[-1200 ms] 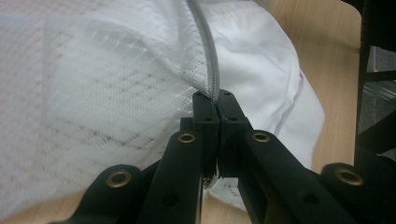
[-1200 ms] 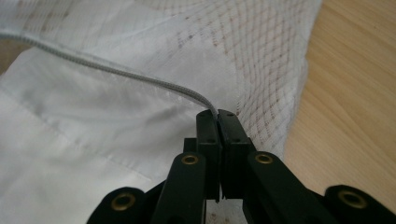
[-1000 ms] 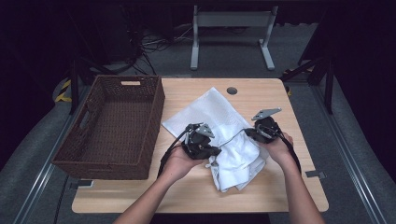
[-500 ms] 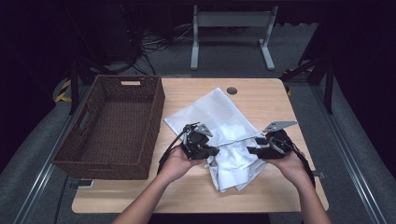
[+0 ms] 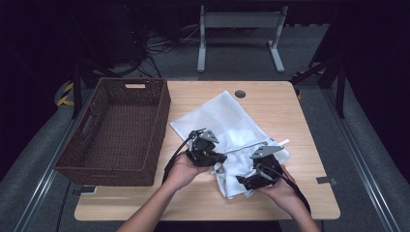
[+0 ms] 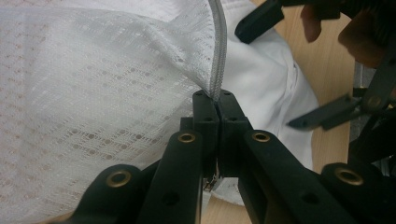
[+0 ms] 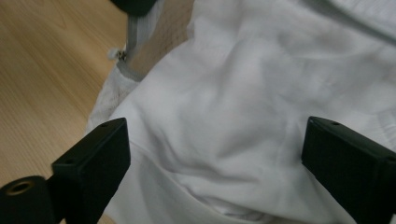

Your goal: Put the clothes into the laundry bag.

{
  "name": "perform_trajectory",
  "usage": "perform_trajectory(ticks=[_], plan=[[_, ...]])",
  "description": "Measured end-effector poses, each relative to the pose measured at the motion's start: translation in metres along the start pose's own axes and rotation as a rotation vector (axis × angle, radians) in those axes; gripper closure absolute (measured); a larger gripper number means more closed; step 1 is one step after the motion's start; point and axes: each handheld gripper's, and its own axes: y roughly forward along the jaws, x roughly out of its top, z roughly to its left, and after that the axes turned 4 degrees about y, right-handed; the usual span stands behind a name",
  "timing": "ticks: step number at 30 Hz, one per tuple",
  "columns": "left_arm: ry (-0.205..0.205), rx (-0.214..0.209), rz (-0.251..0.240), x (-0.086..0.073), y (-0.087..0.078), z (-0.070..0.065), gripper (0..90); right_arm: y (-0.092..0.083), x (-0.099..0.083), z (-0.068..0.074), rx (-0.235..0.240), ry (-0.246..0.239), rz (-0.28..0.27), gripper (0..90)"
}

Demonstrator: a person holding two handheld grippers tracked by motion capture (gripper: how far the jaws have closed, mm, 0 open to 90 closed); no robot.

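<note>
My right gripper (image 5: 244, 180), lower centre-right of the high view, has just been opening its jaws; they stand wide apart over the white garment (image 7: 243, 116), gripping nothing. My left gripper (image 5: 223, 157) is clamped on the mesh bag (image 5: 220, 116) zipper edge (image 6: 217, 56). The garment lies directly ahead of the right gripper, half inside the bag. Wicker basket (image 5: 116, 126) at left. No legible writing.

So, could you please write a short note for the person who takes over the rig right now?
Left tool: shut on the zipper edge of the mesh bag.
Right tool: jaws have just been opening, now wide apart over the white garment, gripping nothing.
Things: the bag and garment lie on the table; the basket stands at its left.
Done: bag mouth is held.
Left: probably grasp the garment and move it in or out of the bag; which one is unclear.
</note>
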Motion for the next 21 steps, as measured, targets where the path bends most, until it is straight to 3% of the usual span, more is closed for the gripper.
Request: perform_trajectory(ticks=[6, 8, 11, 12, 16, 21], plan=[[-0.003, 0.008, -0.001, 0.0, 0.0, 0.002, 88.8, 0.02, -0.01, 0.006, -0.07, -0.062, 0.071, 9.3], [-0.006, 0.009, -0.004, -0.001, -0.001, 0.002, 88.8, 0.022, -0.013, 0.003, -0.053, -0.035, 0.075, 12.8], [-0.007, 0.01, -0.012, -0.002, -0.004, 0.003, 88.8, 0.022, -0.016, -0.001, -0.042, -0.005, 0.078, 25.0], [-0.005, 0.012, -0.013, -0.002, -0.005, 0.004, 88.8, 0.021, -0.017, -0.001, -0.065, -0.02, 0.076, 29.3], [-0.008, 0.008, -0.018, -0.002, -0.008, 0.007, 88.8, 0.018, -0.017, -0.004, -0.074, -0.01, 0.062, 47.5], [-0.011, -0.001, -0.015, -0.002, -0.006, 0.009, 88.8, 0.016, -0.018, -0.009, -0.077, -0.01, 0.049, 62.3]])
